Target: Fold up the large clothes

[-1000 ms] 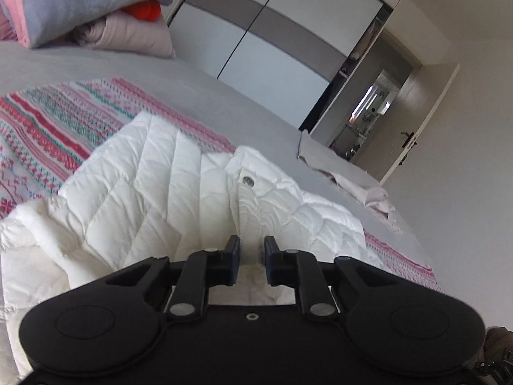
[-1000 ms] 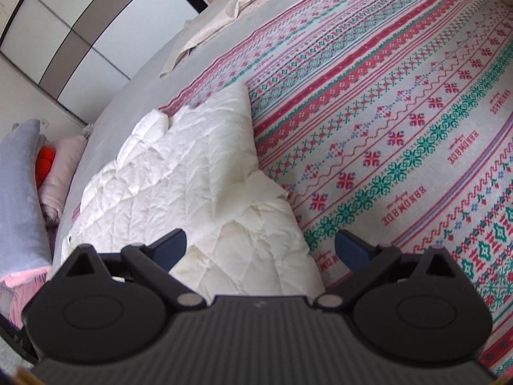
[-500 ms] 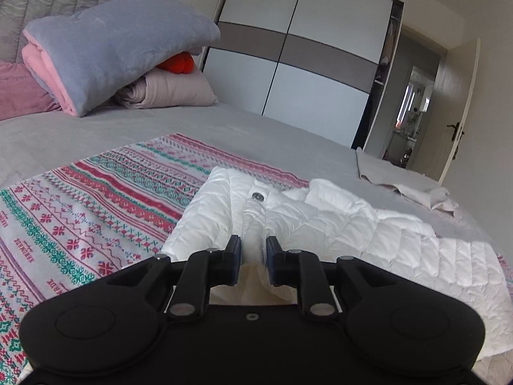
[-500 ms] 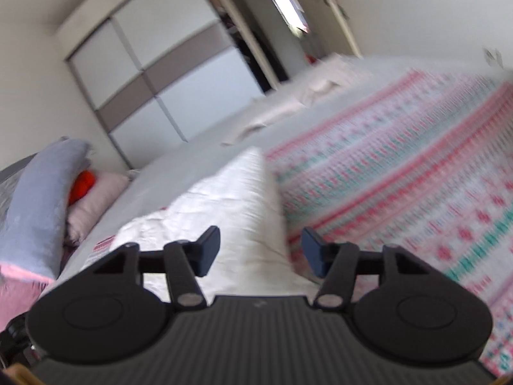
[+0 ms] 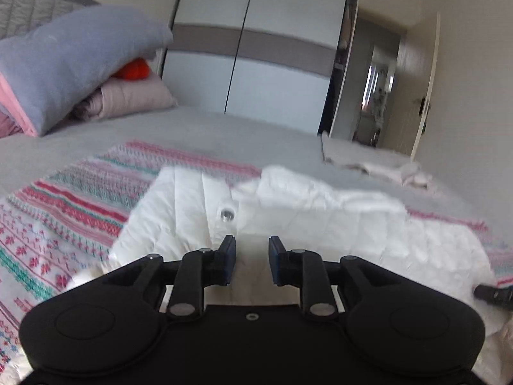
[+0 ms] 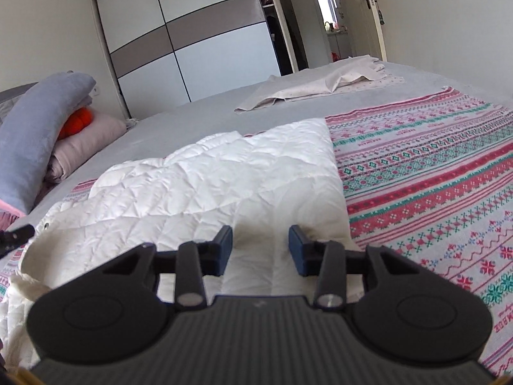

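A white quilted jacket (image 5: 336,224) lies partly folded on a patterned red, green and white blanket (image 5: 57,211) spread over a grey bed. A metal snap (image 5: 227,215) shows on its front edge. My left gripper (image 5: 252,256) sits low over that edge. Its jaws are opening, with pale fabric in the gap and no visible pinch. In the right wrist view the jacket (image 6: 224,176) stretches away to the left. My right gripper (image 6: 260,250) is at its near right corner, by the blanket (image 6: 433,176). Its jaws are closing around the fabric, and the pads stand clear of it.
Grey and pink pillows (image 5: 73,61) with an orange item are stacked at the head of the bed. A beige garment (image 6: 320,86) lies at the far side. Behind it stand a sliding wardrobe (image 6: 192,41) and an open doorway.
Both views have rolled to level. The left jaws have parted a little over the jacket's front edge. The right gripper has swung low over the jacket's corner, its jaws narrowing from wide.
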